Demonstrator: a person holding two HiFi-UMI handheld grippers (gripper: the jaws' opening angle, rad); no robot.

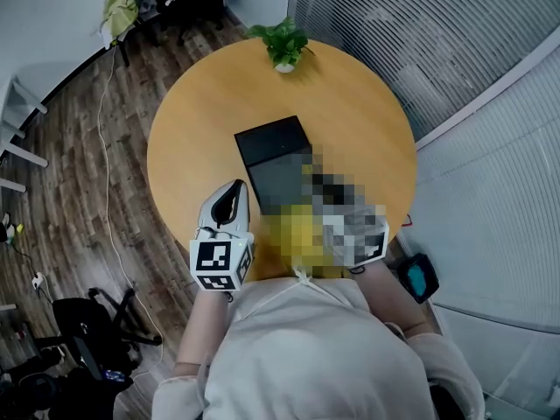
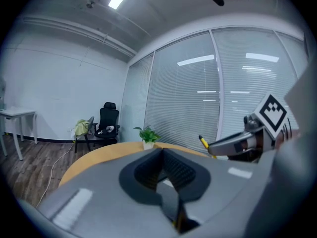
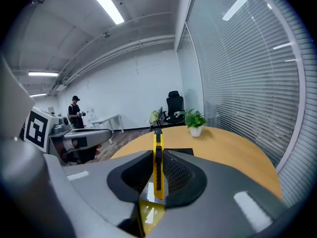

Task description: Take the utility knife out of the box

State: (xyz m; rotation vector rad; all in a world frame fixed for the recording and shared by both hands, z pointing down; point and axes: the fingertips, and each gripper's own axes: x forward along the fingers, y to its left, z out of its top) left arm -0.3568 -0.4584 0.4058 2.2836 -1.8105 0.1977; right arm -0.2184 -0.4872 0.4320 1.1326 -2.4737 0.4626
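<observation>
A yellow utility knife (image 3: 158,175) stands on edge between the pads of my right gripper (image 3: 157,155), which is shut on it, blade end pointing away. The knife's tip (image 2: 203,142) also shows in the left gripper view, sticking out of the right gripper (image 2: 233,144). The black box (image 1: 273,143) lies in the middle of the round wooden table (image 1: 201,138), ahead of both grippers. My left gripper (image 1: 230,201) hangs over the table's near edge, left of the box, its jaws together with nothing between them. A mosaic patch hides most of the right gripper (image 1: 354,230) in the head view.
A small potted plant (image 1: 282,44) stands at the table's far edge. Window blinds (image 1: 455,51) run along the right side. An office chair (image 2: 108,120) and a white desk (image 2: 17,115) stand by the far wall, and a person (image 3: 75,110) stands in the background.
</observation>
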